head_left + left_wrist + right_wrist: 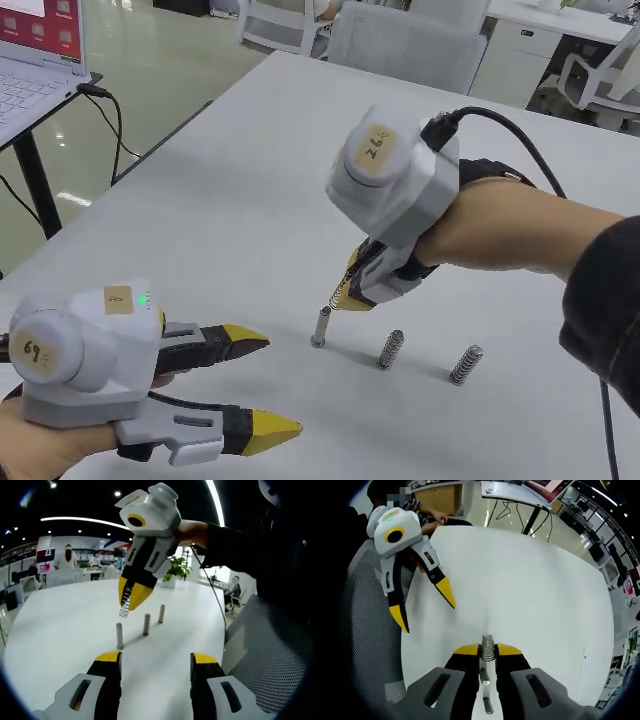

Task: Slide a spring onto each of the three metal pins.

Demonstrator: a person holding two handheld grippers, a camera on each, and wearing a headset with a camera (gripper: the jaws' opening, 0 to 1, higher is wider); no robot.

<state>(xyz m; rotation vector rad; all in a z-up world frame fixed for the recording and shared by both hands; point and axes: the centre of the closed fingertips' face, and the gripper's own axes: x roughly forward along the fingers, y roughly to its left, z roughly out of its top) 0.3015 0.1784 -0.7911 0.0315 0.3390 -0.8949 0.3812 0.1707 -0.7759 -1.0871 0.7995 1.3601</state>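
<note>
On the white table (230,190) stands a bare metal pin (320,327). To its right are two pins that wear springs, one (390,348) close by and one (466,364) farther right. My right gripper (348,297) hangs just above and right of the bare pin, shut on a spring (488,642) that points down toward it. In the left gripper view the held spring (125,608) hovers over the bare pin (119,636), apart from its top. My left gripper (268,385) rests low at the near left, open, nothing between its fingers.
A laptop (35,50) sits on a side stand at the far left with a cable (105,115) trailing from it. Office chairs (400,40) stand beyond the table's far edge. A black cable (510,135) runs from the right gripper.
</note>
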